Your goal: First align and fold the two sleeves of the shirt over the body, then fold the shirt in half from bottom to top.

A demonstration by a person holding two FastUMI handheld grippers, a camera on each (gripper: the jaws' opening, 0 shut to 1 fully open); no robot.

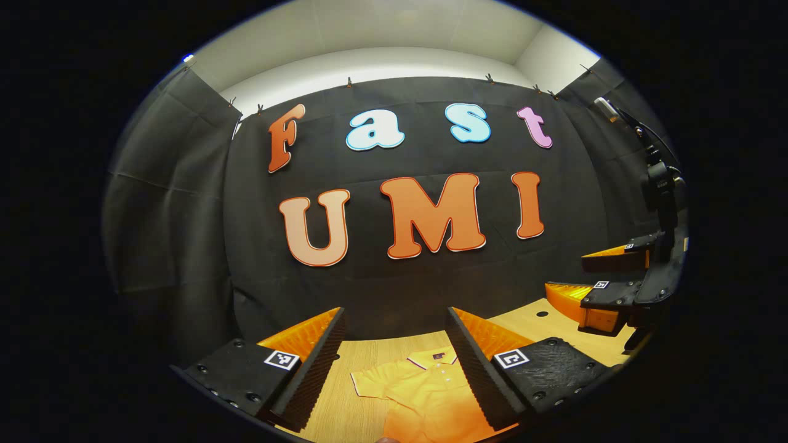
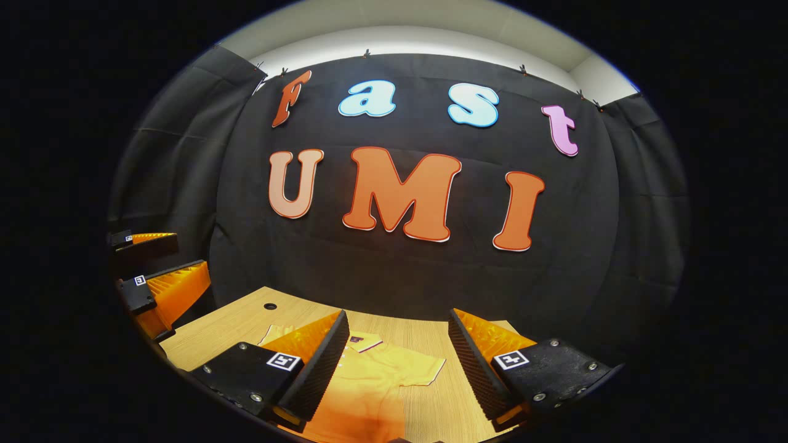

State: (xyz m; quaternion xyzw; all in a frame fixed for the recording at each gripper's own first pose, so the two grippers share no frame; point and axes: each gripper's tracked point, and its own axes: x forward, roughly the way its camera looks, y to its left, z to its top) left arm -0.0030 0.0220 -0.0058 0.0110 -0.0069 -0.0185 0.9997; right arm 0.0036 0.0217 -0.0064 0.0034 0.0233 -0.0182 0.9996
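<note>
Worktop of pale wood [image 1: 369, 357] carries the short-sleeved yellow polo shirt [image 1: 425, 384], laid flat with collar toward the far edge and both sleeves spread, evidently so each can be reached. The left gripper [image 1: 394, 363] and right gripper [image 2: 394, 363] are held above it, jaws spread wide and empty, apparently poised for the sleeves.

One shirt [image 1: 425, 387], one table [image 1: 369, 354], two grippers: left [image 1: 394, 363], right [image 2: 394, 363].
</note>
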